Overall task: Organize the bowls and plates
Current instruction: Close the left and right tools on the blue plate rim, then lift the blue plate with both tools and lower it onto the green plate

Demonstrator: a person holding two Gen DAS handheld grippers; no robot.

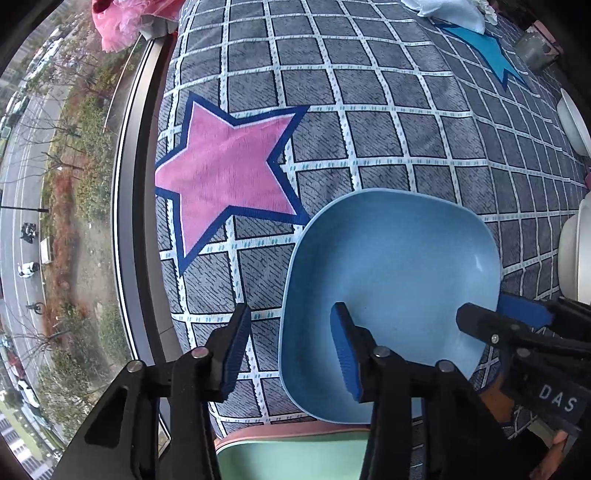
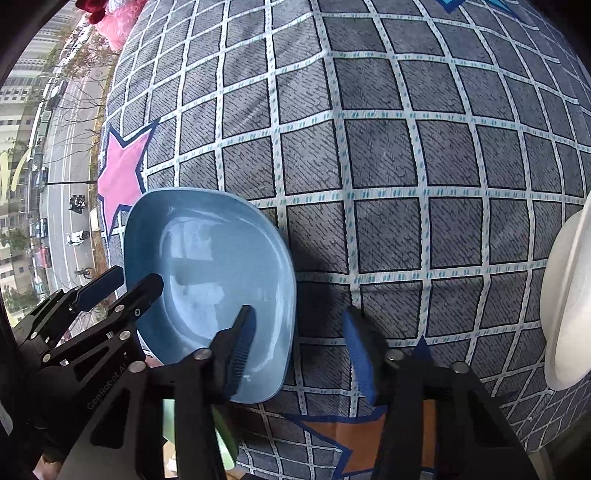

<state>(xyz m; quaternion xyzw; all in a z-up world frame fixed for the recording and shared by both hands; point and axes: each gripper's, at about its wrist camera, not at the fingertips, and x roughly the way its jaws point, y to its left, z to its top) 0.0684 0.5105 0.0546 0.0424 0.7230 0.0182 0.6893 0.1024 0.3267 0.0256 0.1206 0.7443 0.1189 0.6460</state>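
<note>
A light blue squarish bowl [image 1: 399, 280] lies on the grey checked cloth [image 1: 369, 122]. It also shows in the right wrist view [image 2: 207, 266]. My left gripper [image 1: 291, 350] is open, its jaws astride the bowl's left rim. My right gripper [image 2: 299, 350] is open, its jaws astride the bowl's right rim. A green plate [image 1: 291, 458] with a pink rim lies just below the left gripper. White dishes [image 1: 572, 122] stand at the right edge; one also shows in the right wrist view [image 2: 569, 295].
A window [image 1: 55, 221] runs along the cloth's left edge, with a street far below. Pink fabric [image 1: 118, 22] lies at the far left corner. A white cloth [image 1: 450, 14] and a grey cup [image 1: 535, 48] lie at the far right.
</note>
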